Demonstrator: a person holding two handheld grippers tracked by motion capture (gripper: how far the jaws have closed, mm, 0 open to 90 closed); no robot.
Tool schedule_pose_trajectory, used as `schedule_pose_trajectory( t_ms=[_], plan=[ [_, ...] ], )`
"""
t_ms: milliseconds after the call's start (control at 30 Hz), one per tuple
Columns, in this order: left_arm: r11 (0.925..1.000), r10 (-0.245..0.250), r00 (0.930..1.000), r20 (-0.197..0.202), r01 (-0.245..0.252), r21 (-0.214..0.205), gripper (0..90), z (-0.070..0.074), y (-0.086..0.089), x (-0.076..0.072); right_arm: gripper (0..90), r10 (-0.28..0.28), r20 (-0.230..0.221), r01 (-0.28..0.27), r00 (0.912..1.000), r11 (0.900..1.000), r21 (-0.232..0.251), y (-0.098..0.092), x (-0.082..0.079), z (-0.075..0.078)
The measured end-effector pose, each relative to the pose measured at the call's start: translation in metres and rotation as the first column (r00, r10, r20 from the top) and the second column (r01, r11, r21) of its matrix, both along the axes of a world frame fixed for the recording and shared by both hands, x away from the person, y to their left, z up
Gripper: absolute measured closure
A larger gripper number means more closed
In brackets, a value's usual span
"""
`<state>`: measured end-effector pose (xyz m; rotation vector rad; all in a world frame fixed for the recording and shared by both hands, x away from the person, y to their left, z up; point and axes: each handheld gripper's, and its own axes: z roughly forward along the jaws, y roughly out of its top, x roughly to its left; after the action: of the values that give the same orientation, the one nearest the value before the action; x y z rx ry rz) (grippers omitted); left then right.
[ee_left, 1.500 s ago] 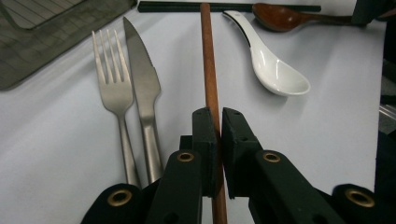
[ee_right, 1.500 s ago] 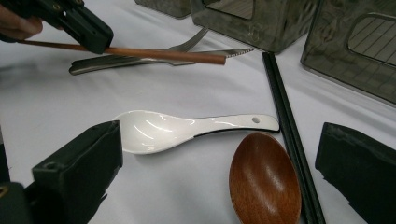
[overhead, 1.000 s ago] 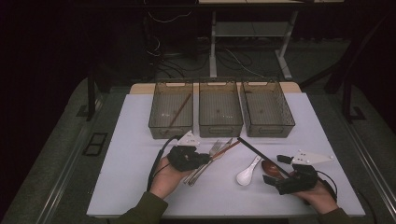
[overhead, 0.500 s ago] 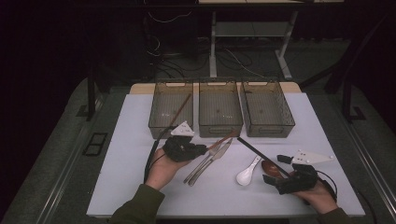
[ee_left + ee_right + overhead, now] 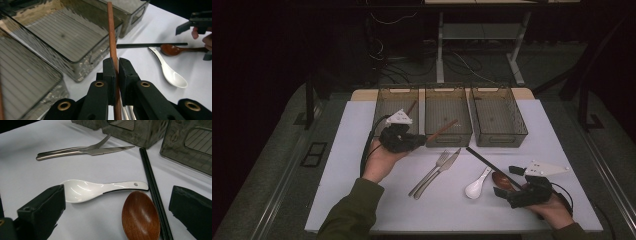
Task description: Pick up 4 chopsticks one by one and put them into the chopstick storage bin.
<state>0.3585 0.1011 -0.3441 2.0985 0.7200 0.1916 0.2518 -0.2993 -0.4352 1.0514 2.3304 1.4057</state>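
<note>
High view: my left fingers [image 5: 421,141] clamp a brown chopstick [image 5: 441,131] near the bins [image 5: 448,116]; right fingers [image 5: 507,181] gape empty; fork [image 5: 430,173], knife [image 5: 438,171], spoons [image 5: 477,184] remain

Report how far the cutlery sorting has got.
Done: one brown chopstick already lies in the left bin. In hand: the left gripper is shut on a second brown chopstick. Left on the table: fork, knife, black chopsticks, white spoon, wooden spoon between the open right gripper jaws.
</note>
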Motion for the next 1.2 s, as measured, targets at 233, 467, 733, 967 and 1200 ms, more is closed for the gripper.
schedule_pose_trajectory(
  t_ms=[233, 467, 733, 967, 1200],
  plan=[
    [0.9994, 0.035, 0.9994, 0.007, -0.035, 0.007, 83.8, 0.005, 0.004, 0.016, 0.6, -0.002, 0.002, 0.002, 1.0000, 1.0000, 0.000, 0.000, 0.000, 0.000],
    [0.9970, 0.073, 0.9972, 0.017, -0.073, 0.025, 83.8, 0.011, 0.006, 0.034, 0.6, -0.003, -0.001, 0.003, 1.0000, 1.0000, 0.003, 0.000, 0.000, 0.000],
    [0.9901, 0.134, 0.9908, 0.016, -0.135, 0.040, 83.7, 0.012, 0.016, 0.056, 0.6, -0.002, 0.002, 0.002, 1.0000, 1.0000, 0.003, -0.001, 0.000, 0.000],
    [0.9755, 0.216, 0.9764, 0.011, -0.216, 0.043, 83.7, 0.010, 0.029, 0.076, 0.6, -0.003, -0.001, 0.003, 1.0000, 1.0000, 0.003, -0.001, 0.000, 0.000],
    [0.9616, 0.271, 0.9624, 0.017, -0.272, 0.039, 83.7, 0.010, 0.036, 0.093, 0.6, -0.002, -0.001, 0.002, 1.0000, 1.0000, 0.003, -0.001, 0.000, 0.000]
  ],
)
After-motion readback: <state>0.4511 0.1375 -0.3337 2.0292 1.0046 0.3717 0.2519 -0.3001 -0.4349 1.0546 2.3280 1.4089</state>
